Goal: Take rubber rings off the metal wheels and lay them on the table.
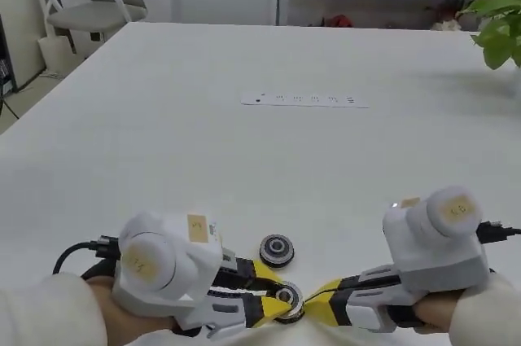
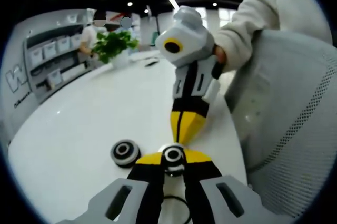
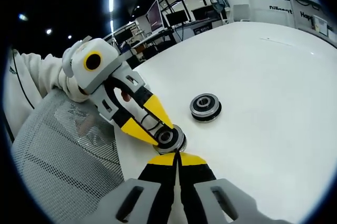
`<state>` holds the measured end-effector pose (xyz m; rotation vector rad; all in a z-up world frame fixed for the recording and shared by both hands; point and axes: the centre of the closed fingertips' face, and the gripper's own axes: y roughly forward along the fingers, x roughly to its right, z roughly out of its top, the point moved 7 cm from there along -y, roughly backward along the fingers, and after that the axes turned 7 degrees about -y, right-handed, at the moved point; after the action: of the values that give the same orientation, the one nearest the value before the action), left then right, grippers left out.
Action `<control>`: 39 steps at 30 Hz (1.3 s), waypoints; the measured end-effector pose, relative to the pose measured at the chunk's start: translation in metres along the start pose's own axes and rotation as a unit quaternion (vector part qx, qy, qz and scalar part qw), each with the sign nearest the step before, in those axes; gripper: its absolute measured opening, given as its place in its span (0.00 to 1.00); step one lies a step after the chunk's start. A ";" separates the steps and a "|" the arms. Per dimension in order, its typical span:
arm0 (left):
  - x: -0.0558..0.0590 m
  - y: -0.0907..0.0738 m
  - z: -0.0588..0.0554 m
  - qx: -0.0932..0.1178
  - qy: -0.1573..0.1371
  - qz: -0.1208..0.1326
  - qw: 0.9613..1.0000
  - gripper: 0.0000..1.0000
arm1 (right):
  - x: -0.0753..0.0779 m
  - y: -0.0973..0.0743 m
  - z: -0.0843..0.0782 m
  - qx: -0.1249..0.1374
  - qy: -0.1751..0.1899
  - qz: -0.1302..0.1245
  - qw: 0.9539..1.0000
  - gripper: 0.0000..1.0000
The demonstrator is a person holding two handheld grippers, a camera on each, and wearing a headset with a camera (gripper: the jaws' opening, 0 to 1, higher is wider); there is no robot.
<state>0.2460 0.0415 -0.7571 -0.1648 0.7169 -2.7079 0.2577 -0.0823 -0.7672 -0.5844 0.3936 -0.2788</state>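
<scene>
Stripping the rubber ring off the held wheel (image 1: 287, 300) appears to be the step in hand. The wheel sits at the counter's (image 1: 244, 159) near edge, clamped in the left gripper (image 2: 172, 158) jaws. The right gripper (image 3: 178, 162) jaws are pressed together at its rim (hold on the ring unconfirmed). A second wheel (image 1: 277, 250) lies just beside. The next move calls for drawing the ring clear and laying it down.

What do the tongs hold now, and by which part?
The left tongs grip a metal wheel by its outer edge. The right tongs, shut, touch that wheel; a hold cannot be told.
</scene>
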 end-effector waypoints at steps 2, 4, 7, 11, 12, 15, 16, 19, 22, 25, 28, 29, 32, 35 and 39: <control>0.000 0.000 0.000 0.000 0.000 0.001 1.000 0.14 | 0.000 -0.002 0.001 0.006 0.013 0.003 1.000 0.00; 0.000 0.000 0.000 0.000 0.001 0.001 1.000 0.14 | 0.001 -0.003 0.001 0.010 0.022 0.005 1.000 0.00; 0.000 0.001 0.000 0.000 0.002 0.001 1.000 0.14 | 0.001 -0.003 0.001 0.010 0.026 0.006 1.000 0.00; 0.000 0.001 0.000 0.000 0.003 0.001 1.000 0.14 | 0.001 -0.003 0.001 0.013 0.042 0.007 0.999 0.00; 0.000 0.001 0.000 0.000 0.003 0.001 1.000 0.14 | 0.002 -0.003 0.001 0.013 0.045 0.007 0.999 0.00; 0.000 0.001 0.001 -0.001 0.004 0.003 1.000 0.14 | 0.002 -0.004 0.002 0.019 0.055 0.007 0.998 0.00; 0.000 0.001 0.001 -0.001 0.004 0.003 1.000 0.14 | 0.003 -0.005 0.004 0.025 0.063 0.008 0.998 0.00; -0.001 0.001 0.001 -0.001 0.001 0.005 1.000 0.14 | 0.002 -0.006 0.007 0.035 0.075 0.010 0.997 0.00; -0.001 0.001 0.001 -0.002 0.001 0.005 1.000 0.14 | 0.002 -0.005 0.007 0.034 0.075 0.011 0.997 0.00; -0.001 0.001 0.001 -0.002 0.002 0.004 1.000 0.14 | 0.001 -0.005 0.009 0.034 0.083 0.013 0.996 0.00; -0.001 0.002 0.001 -0.003 0.003 0.004 1.000 0.14 | -0.001 -0.005 0.010 0.035 0.082 0.014 0.996 0.00; -0.001 0.002 0.001 -0.003 0.003 0.004 1.000 0.14 | -0.001 -0.005 0.010 0.035 0.082 0.014 0.996 0.00; -0.001 0.001 0.001 -0.003 0.003 0.004 1.000 0.14 | -0.002 -0.004 0.011 0.035 0.080 0.015 0.996 0.00; -0.001 0.001 0.001 -0.003 0.003 0.004 1.000 0.14 | -0.003 -0.004 0.012 0.036 0.078 0.017 0.996 0.00; -0.001 0.002 0.001 -0.003 0.004 0.004 1.000 0.14 | -0.005 -0.003 0.014 0.039 0.075 0.022 0.996 0.00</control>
<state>0.2476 0.0403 -0.7572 -0.1537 0.7268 -2.7009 0.2594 -0.0765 -0.7530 -0.4782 0.5382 -0.2954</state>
